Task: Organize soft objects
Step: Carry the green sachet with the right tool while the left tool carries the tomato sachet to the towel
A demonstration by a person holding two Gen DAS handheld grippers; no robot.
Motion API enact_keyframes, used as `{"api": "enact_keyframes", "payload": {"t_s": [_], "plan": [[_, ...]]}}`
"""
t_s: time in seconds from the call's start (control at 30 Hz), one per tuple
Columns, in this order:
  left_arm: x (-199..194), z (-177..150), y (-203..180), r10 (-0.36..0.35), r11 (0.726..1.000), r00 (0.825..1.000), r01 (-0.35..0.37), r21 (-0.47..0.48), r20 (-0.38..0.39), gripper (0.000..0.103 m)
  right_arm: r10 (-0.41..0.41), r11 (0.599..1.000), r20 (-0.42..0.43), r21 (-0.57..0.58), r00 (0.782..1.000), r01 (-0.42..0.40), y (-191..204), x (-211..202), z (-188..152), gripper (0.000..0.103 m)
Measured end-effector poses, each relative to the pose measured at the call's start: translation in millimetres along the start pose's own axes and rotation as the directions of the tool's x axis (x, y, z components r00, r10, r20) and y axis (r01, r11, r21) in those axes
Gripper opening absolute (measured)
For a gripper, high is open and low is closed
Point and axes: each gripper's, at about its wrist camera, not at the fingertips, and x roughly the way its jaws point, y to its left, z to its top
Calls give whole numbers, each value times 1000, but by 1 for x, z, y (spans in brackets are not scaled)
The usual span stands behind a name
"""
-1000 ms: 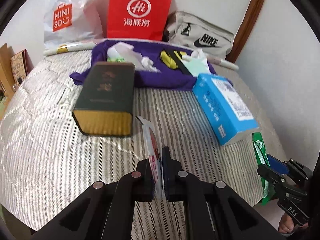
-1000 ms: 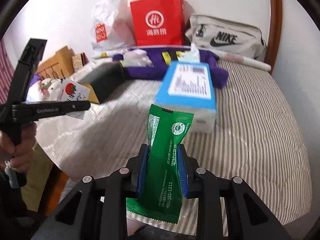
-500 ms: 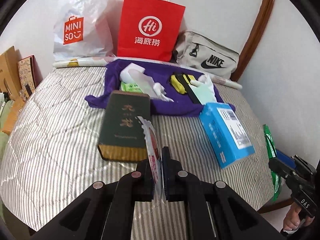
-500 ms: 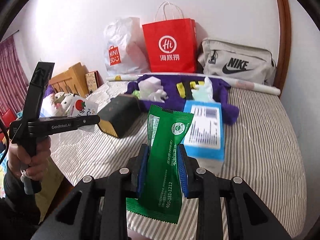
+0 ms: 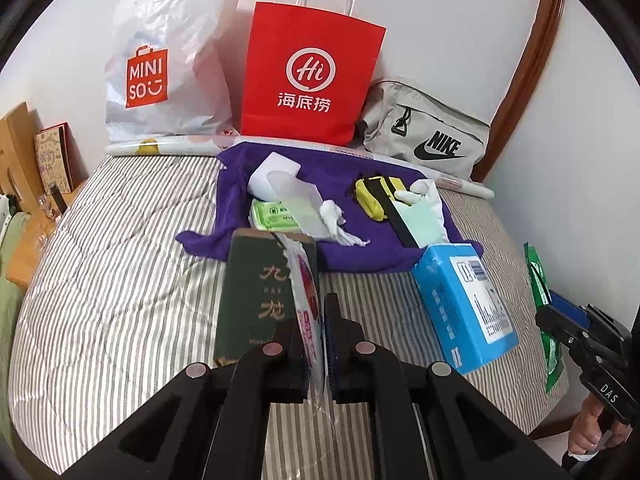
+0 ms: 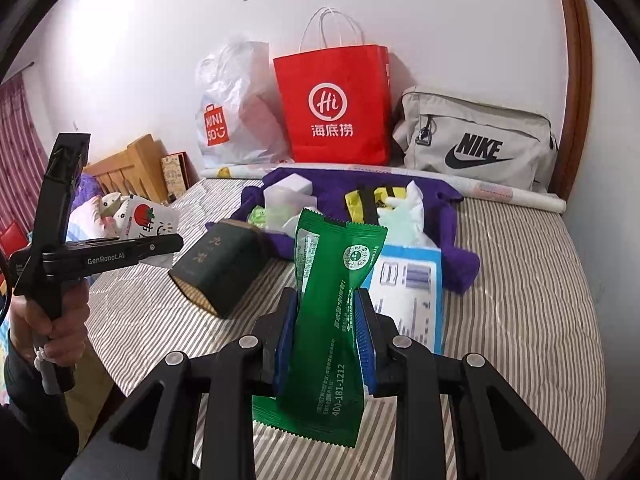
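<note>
- You are holding a flat white strawberry-print packet (image 5: 306, 300) edge-on in the left gripper (image 5: 316, 344), its jaws clamped thinly on it.
- You are carrying a green sachet (image 6: 328, 320) in the right gripper (image 6: 326, 340), jaws pinching its middle, long axis upright.
- The purple cloth (image 5: 332, 208) with the other soft things is lying ahead of both jaws, beyond the dark box (image 5: 256, 288) and the blue box (image 5: 464, 304); neither hand looks clearly nearer.
</note>
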Motion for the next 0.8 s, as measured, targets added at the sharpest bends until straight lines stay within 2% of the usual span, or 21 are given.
{"api": "enact_keyframes", "payload": {"t_s": [0.47, 0.8], "plan": [[20, 27, 6, 5, 1000, 1000, -5, 8, -9, 7, -14, 1000, 30, -26, 999, 15, -5, 21, 32, 29], [47, 49, 22, -16, 1000, 1000, 16, 2, -26, 7, -52, 999, 22, 9, 998, 52, -23, 54, 58, 29]]}}
